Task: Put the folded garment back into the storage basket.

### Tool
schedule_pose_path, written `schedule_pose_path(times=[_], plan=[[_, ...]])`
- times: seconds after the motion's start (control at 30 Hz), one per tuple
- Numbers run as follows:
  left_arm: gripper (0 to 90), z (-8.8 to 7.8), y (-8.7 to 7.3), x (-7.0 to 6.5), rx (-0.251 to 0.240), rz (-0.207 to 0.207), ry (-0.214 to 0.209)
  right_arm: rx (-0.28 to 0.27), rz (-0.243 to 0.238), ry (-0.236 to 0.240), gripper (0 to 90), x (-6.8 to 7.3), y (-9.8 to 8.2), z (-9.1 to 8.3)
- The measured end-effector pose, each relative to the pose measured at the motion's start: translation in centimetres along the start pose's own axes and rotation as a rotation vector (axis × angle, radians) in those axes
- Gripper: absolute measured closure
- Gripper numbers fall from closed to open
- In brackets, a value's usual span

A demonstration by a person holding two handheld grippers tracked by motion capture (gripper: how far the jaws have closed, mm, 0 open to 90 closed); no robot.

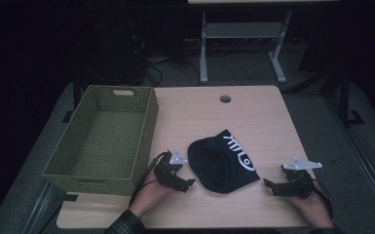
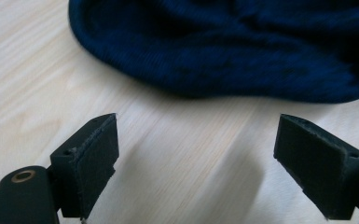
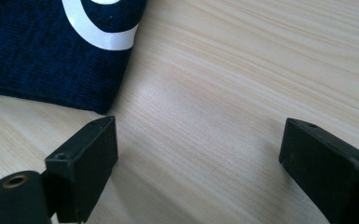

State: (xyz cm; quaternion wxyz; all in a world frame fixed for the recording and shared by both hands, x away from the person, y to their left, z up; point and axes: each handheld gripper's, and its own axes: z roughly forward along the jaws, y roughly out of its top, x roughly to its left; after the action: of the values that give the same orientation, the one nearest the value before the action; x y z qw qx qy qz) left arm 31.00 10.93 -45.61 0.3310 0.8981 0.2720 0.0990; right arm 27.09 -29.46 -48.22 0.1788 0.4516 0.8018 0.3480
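A dark navy knit hat (image 1: 222, 161) with white lettering lies flat near the front middle of the wooden table (image 1: 253, 117). My left gripper (image 1: 189, 184) rests just left of the hat, jaws spread wide with bare wood between them; the hat's rounded edge (image 2: 224, 51) lies a short way ahead. My right gripper (image 1: 269, 185) sits to the hat's right, also open and holding nothing. In the right gripper view the hat's corner (image 3: 51, 60) with its white print is ahead of the left pad (image 3: 91, 163).
A green woven basket (image 1: 146, 141) stands on the table's left side, close to my left hand. A round cable hole (image 1: 225, 99) is near the table's far edge. Beyond the table stands a white desk frame (image 1: 243, 44) on the dark floor.
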Motion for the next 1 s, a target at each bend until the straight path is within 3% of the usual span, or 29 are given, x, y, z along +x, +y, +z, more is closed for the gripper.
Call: schedule_pose_path(times=[0.3, 0.53, 0.77, 1.0], plan=[[13.0, -0.6, 3.0, 0.0, 0.036, 0.047, -0.054, 0.000, 0.000, 0.000, 11.0, 0.0, 0.0, 0.0], [13.1, -0.6, 4.7, -0.1, 0.048, 0.073, -0.070, 0.000, 0.000, 0.000, 11.0, 0.0, 0.0, 0.0], [13.5, 0.0, 7.1, -0.4, 0.078, 0.128, -0.096, 0.000, 0.000, 0.000, 11.0, 0.0, 0.0, 0.0], [13.7, 1.0, 8.3, -1.0, 0.118, 0.164, -0.118, 0.001, -0.002, 0.001, 11.0, 0.0, 0.0, 0.0]])
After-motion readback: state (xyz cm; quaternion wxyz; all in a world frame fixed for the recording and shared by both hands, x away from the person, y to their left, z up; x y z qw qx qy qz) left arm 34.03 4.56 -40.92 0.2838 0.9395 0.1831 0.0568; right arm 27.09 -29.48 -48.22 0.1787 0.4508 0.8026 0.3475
